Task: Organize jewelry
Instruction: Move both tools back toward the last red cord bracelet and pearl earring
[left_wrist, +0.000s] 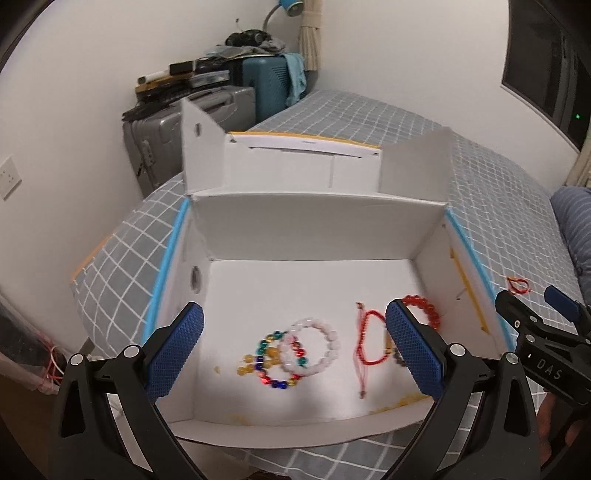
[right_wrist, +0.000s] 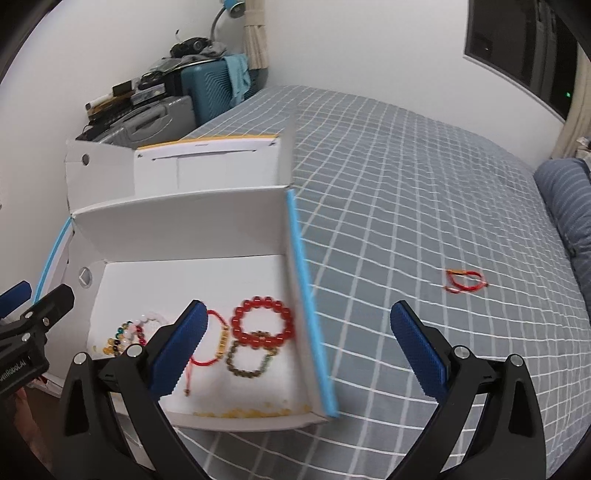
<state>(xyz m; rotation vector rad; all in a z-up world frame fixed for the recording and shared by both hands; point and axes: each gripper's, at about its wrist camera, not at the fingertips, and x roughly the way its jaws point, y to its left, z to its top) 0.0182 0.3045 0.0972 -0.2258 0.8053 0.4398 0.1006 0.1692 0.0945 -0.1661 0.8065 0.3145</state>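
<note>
An open white cardboard box (left_wrist: 314, 236) (right_wrist: 177, 229) sits on the grid-patterned bed. Inside lie a white bead bracelet (left_wrist: 314, 347), a multicolour bead bracelet (left_wrist: 275, 360), a red cord bracelet (left_wrist: 367, 338) (right_wrist: 207, 343), a red bead bracelet (right_wrist: 263, 322) (left_wrist: 424, 308) and a brown bead bracelet (right_wrist: 248, 360). A small red cord bracelet (right_wrist: 466, 280) (left_wrist: 518, 285) lies on the bed right of the box. My left gripper (left_wrist: 295, 350) is open and empty over the box's front. My right gripper (right_wrist: 295, 350) is open and empty over the box's right wall.
Grey and teal suitcases (left_wrist: 207, 110) with piled clutter stand against the wall beyond the bed. A striped blue pillow (right_wrist: 569, 206) lies at the right. The box's lid flaps (left_wrist: 413, 162) stand up at the back. Yellow beads (right_wrist: 251, 412) lie along the box's front wall.
</note>
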